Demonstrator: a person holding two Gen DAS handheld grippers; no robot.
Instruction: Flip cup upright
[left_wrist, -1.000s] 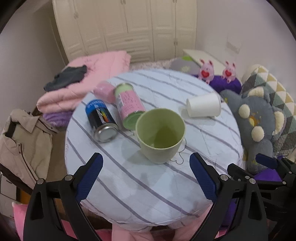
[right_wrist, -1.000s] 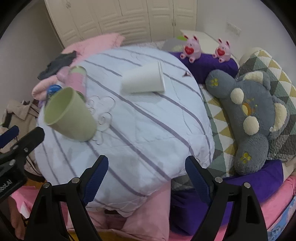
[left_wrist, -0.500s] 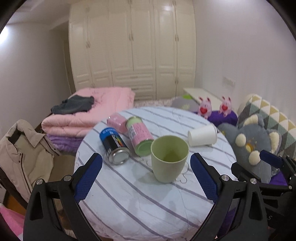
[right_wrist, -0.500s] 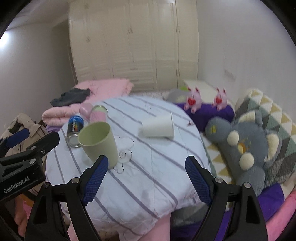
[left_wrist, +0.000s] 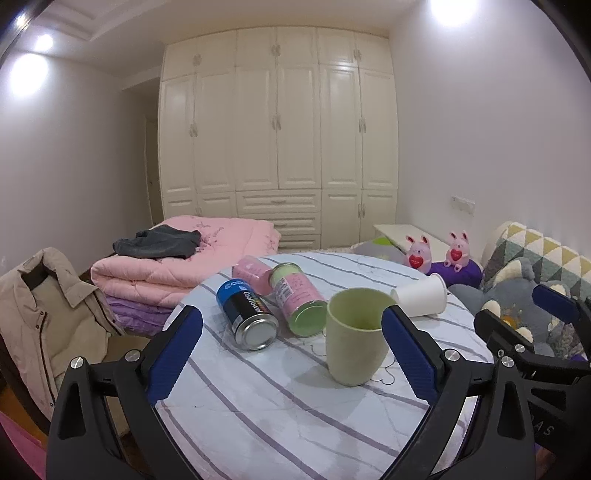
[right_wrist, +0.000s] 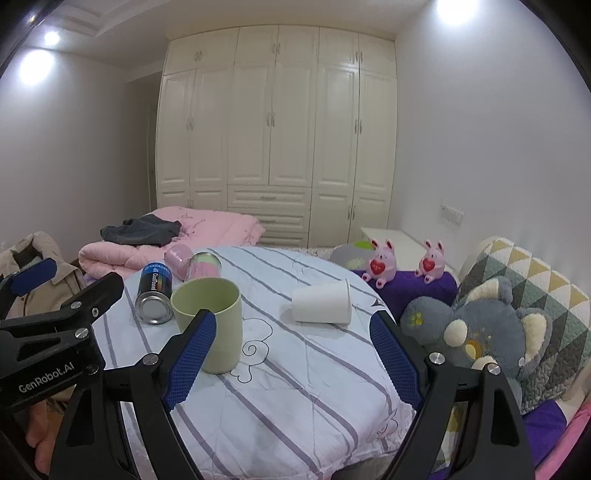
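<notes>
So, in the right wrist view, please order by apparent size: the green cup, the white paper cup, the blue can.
1. green cup, upright and nearest the camera, so part of its lead may be nearness.
2. white paper cup, lying on its side.
3. blue can, also on its side; only slightly smaller than the paper cup, so this order is unsure.

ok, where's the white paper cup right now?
White paper cup lies on its side on the striped table, right of the upright green cup, near the edge by the pink bunny toys.
</notes>
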